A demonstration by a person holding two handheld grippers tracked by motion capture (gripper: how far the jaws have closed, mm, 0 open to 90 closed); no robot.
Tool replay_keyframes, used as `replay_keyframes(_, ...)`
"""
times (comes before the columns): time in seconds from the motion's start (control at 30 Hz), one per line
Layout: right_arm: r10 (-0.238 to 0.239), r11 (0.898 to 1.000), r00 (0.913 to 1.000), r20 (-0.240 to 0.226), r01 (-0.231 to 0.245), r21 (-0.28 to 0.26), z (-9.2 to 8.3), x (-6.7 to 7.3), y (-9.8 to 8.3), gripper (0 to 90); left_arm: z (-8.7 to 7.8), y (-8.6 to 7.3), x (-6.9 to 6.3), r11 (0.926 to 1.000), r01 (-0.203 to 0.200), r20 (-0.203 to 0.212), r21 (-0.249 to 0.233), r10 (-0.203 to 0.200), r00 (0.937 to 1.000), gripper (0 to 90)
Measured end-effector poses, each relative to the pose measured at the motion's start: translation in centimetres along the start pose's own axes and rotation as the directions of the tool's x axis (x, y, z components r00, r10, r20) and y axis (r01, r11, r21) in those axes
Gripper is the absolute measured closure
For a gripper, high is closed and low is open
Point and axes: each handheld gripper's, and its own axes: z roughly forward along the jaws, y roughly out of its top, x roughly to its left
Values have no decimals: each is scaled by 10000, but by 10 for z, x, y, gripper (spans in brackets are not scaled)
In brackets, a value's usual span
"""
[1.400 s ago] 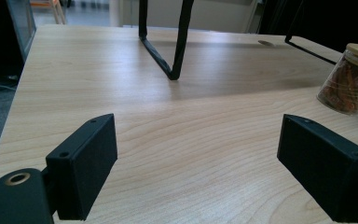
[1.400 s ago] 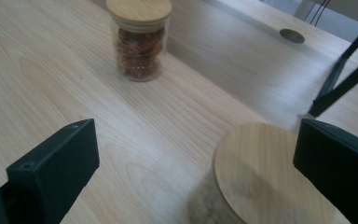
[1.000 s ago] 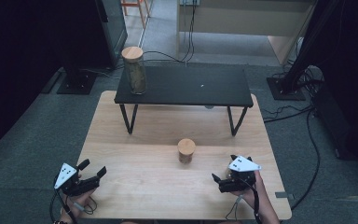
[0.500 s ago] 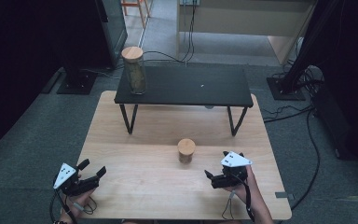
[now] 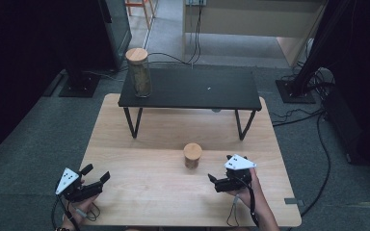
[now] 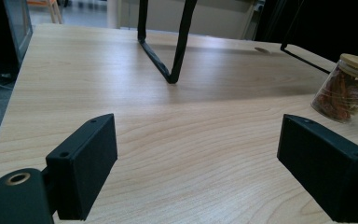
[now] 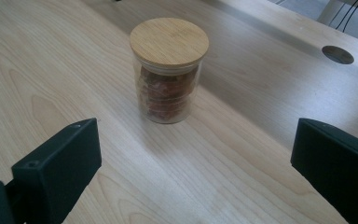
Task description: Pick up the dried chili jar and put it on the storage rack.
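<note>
— How did the jaws stand on the right gripper (image 5: 215, 181)?

— Apart, with nothing between them. In the right gripper view they rose wide at the bottom corners, and the small jar (image 7: 168, 70) stood upright ahead of them in the upper middle of the frame, well short of either pad.

— And the left gripper (image 5: 98, 179)?

— Also apart and empty, low at the left of the high view, resting near the edge of the surface (image 5: 144, 139). It had not shifted from a second before.

— So what had changed?

— Only the right hand (image 5: 243, 190). Against the earlier high views it had slid leftward in the frame, closing toward the jar (image 5: 192, 155), which sat just below the middle of the picture, in front of the black stand (image 5: 188, 89). The jar itself had kept its place.

— What did that mean for the work?

— I judged it an approach under way: jaws aimed at the jar, grasp not yet made. The hand would need to go further forward until the glass sat between the pads.

— Anything else about?

— A taller jar (image 5: 138, 72) stood on the stand's left end, untouched.
</note>
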Motion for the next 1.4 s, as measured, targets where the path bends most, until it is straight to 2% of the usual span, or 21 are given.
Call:
replay_keyframes(0.57,17,10000,10000,13,-17,27,22,8,10,15,-1,-2,2,9998,146,61,-107,-145,9999,121)
replay_keyframes(1.4,108,9994,9999,-31,-107,337,61,14,26,20,-2,-4,6,9994,231,191,-240,-226,9996,121)
